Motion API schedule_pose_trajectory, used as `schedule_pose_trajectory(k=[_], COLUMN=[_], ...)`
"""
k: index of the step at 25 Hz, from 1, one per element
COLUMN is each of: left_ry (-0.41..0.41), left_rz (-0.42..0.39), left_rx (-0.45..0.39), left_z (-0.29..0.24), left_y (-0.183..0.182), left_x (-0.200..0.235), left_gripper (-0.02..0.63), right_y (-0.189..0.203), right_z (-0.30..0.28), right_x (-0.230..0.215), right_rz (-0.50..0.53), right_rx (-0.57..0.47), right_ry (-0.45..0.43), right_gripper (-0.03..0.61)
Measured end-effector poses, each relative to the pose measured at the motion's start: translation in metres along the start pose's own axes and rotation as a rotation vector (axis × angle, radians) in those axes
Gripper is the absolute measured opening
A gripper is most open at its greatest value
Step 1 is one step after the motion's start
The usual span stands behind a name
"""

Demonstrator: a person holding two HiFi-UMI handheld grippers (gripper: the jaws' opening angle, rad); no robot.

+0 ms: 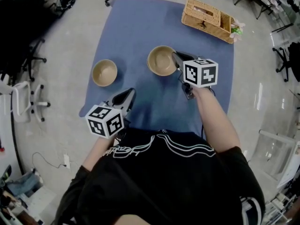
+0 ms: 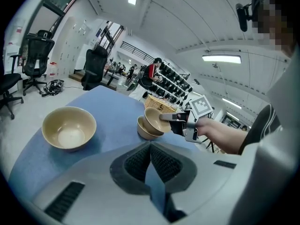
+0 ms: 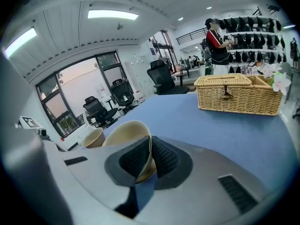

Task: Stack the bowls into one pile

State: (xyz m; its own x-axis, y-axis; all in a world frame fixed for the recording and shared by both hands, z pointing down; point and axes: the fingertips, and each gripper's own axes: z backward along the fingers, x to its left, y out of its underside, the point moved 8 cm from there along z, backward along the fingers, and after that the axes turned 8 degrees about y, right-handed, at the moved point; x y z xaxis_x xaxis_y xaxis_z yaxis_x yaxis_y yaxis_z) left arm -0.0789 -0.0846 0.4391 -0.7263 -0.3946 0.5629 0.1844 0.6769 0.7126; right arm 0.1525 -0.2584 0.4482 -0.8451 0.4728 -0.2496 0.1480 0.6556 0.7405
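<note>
With right hand-held gripper (image 3: 149,146) shut on its rim, holds 1st bowl (image 3: 124,135) tilted over 2nd bowl (image 2: 144,134) on blue bench (image 1: 140,22); holds left hand-held gripper (image 2: 150,149) closed, empty, near 3rd bowl (image 2: 69,128).

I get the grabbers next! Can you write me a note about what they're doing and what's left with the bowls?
Left gripper: fingers shut, empty, over the near side of the blue-covered table.
Right gripper: fingers shut on the rim of a tan round bowl, tilted over a second tan bowl on the table. I can't tell if it is seated.
Third tan bowl: stands alone, off to the left.
Done: first stacking nearly finished.
Left: settle and release the held bowl, then get the lone bowl into the same pile.
</note>
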Motion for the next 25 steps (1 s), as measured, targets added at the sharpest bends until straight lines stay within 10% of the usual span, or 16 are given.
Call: schedule_pose_trajectory(k=[15, 25], left_ry=[-0.034, -0.027], left_rz=[0.023, 0.017], left_rx=[-0.012, -0.032], left_z=[0.009, 0.018], left_y=[0.002, -0.006], left_x=[0.008, 0.013], left_gripper=[0.023, 0.023], right_y=[0.007, -0.001], right_z=[-0.015, 0.009], right_x=[0.007, 0.02], right_rz=[0.083, 0.092], right_rx=[0.01, -0.044], right_ry=[0.013, -0.034], right_gripper=[0.046, 0.207])
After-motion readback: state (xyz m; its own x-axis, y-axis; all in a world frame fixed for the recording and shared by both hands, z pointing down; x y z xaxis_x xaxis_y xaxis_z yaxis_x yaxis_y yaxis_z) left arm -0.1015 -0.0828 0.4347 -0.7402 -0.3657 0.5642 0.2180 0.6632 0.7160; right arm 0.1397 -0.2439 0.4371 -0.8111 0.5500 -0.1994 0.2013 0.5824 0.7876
